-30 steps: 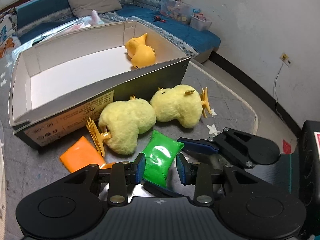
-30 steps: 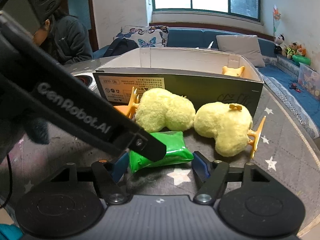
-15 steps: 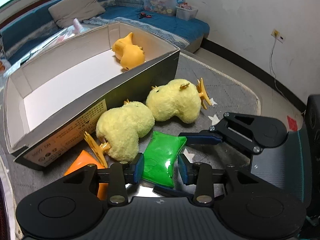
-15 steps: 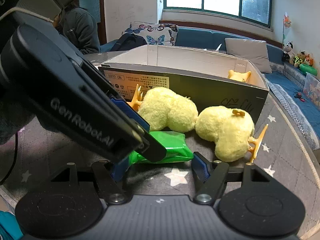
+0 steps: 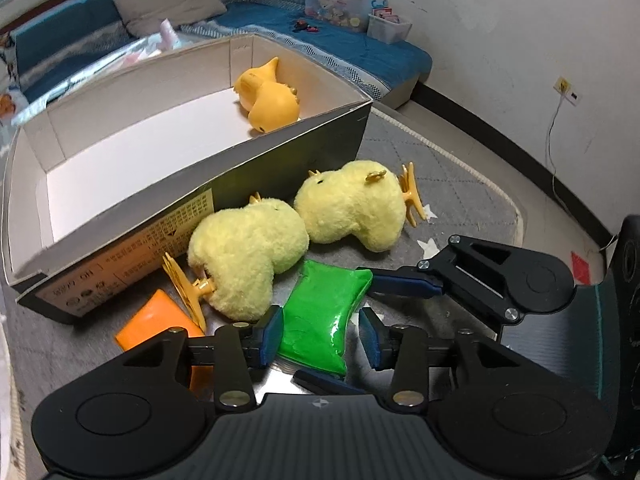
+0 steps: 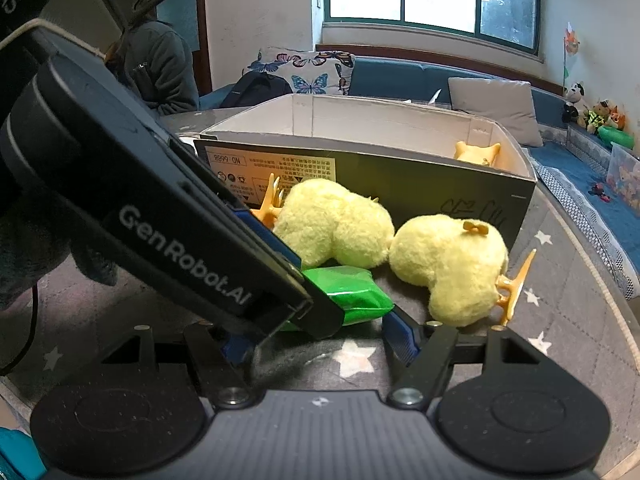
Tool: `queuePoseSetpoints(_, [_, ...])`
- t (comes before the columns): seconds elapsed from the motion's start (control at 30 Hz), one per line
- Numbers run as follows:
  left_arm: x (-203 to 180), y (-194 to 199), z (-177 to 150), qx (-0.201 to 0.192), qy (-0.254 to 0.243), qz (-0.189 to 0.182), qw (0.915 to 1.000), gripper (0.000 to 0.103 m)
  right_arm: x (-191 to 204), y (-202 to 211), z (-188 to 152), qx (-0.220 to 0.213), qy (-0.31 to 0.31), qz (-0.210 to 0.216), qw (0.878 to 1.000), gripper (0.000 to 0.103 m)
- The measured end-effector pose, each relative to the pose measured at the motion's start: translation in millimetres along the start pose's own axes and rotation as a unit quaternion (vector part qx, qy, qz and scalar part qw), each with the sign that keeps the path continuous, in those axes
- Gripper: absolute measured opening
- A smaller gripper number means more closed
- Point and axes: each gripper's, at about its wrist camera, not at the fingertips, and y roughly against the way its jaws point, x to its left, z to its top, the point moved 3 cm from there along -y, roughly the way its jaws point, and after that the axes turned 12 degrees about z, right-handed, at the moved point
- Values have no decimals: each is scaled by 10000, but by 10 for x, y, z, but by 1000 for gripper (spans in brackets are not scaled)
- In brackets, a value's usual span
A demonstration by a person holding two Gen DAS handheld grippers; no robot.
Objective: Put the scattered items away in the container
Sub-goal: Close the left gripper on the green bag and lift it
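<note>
While the left gripper (image 5: 320,336) pointed down at the mat, its jaws were opening, and the green packet (image 5: 324,316) lay between them with a gap on the right side, so nothing squeezed it. In this left wrist view the packet lay flat on the grey star mat (image 5: 452,184), just in front of two fluffy yellow chicks. The nearer chick (image 5: 244,256) touched the top of the packet, and the farther chick (image 5: 352,208) lay just beside it, near the box wall. An orange packet (image 5: 156,324) lay to the left, partly under the gripper. The big cardboard box (image 5: 280,160) stood behind the chicks, and an orange duck toy (image 5: 268,100) lay inside it in the far corner. The right gripper (image 5: 340,328) reached in from the right, one blue finger by the top of the packet and one by its bottom. In the right wrist view, the right gripper (image 6: 320,340) stood about half open around the green packet (image 6: 352,292), and I could not tell if its pads touched it, because the left gripper (image 6: 296,304) covered that side. Both chicks (image 6: 336,224) (image 6: 448,264) lay on the mat against the box (image 6: 400,184), and the duck toy (image 6: 476,152) peeked over its rim. A person in a dark jacket (image 6: 156,68) sat behind
</note>
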Motion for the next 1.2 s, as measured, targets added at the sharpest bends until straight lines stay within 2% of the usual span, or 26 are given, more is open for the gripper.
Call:
queuePoseSetpoints(0.17, [23, -11, 34, 113, 138, -105, 9998, 45, 3, 37, 15, -75, -26, -1, 10000, 68])
queuePoseSetpoints(0.37, [18, 24, 43, 141, 70, -97, 9998, 45, 53, 105, 122, -204, 32, -15, 9998, 68])
queuePoseSetpoints(0.67, [104, 9, 81, 229, 226, -162, 9994, 40, 80, 89, 189, -321, 27, 4, 9995, 69])
queuePoseSetpoints(1.2, [285, 23, 84, 285, 810, -481, 9951, 34, 21, -57, 183, -372, -154, 24, 9992, 69])
